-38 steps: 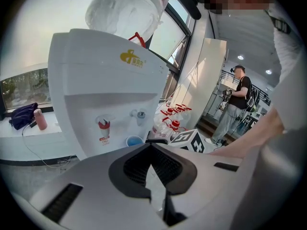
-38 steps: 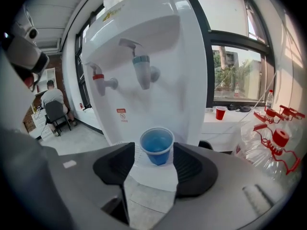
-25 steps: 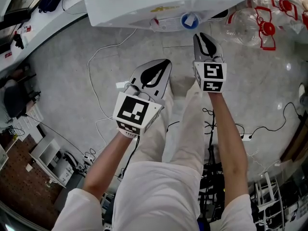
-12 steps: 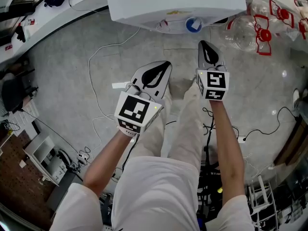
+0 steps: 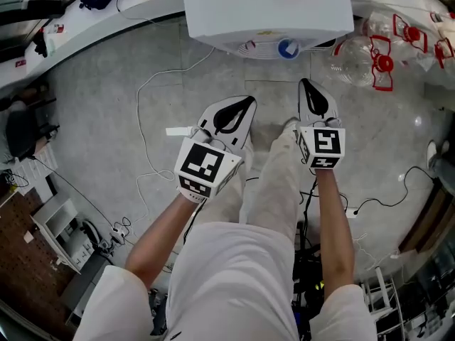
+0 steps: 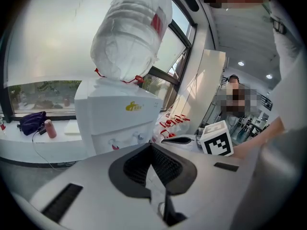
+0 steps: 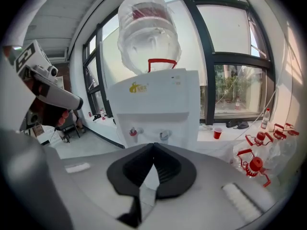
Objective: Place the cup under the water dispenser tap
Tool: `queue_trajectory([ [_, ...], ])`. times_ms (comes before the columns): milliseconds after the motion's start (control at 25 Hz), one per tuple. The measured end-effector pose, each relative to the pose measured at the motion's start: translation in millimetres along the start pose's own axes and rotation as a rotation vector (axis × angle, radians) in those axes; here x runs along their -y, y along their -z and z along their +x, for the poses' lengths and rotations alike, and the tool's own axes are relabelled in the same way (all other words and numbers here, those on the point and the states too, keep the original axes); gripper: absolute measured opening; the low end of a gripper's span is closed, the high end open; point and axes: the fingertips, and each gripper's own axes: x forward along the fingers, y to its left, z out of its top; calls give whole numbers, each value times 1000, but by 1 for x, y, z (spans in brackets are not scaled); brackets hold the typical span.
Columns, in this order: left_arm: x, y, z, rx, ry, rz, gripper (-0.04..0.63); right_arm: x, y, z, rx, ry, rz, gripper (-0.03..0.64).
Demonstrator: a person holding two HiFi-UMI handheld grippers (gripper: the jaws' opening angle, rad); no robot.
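Note:
A small red cup (image 7: 218,133) stands on the white window ledge to the right of the water dispenser (image 7: 156,107), far from both grippers. The dispenser carries a big clear bottle (image 7: 148,32) and has a red tap (image 7: 133,131) and a grey tap (image 7: 164,136) on its front. From above, the dispenser (image 5: 266,16) lies ahead of both hands. My left gripper (image 5: 247,100) is shut and holds nothing. My right gripper (image 5: 306,83) is also shut and empty. Both point toward the dispenser front, well short of it.
Empty clear bottles with red handles (image 5: 373,48) lie on the floor right of the dispenser. White cables (image 5: 146,112) trail across the grey floor at left. A purple bag (image 6: 32,121) and a pink bottle (image 6: 49,128) sit on the left ledge. A person stands behind at right.
Both grippers have risen. In the head view the dispenser has slid to the right and more of its top shows. Both hands remain empty.

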Motion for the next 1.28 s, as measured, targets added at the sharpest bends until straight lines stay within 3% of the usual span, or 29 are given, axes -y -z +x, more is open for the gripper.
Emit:
queue_trajectory([
  [800, 25, -64, -60, 113, -51, -58, 0, -9, -111, -98, 111, -29, -37, 11],
  [1280, 50, -109, -97, 189, -47, -4, 0, -21, -169, -150, 172, -56, -74, 11],
])
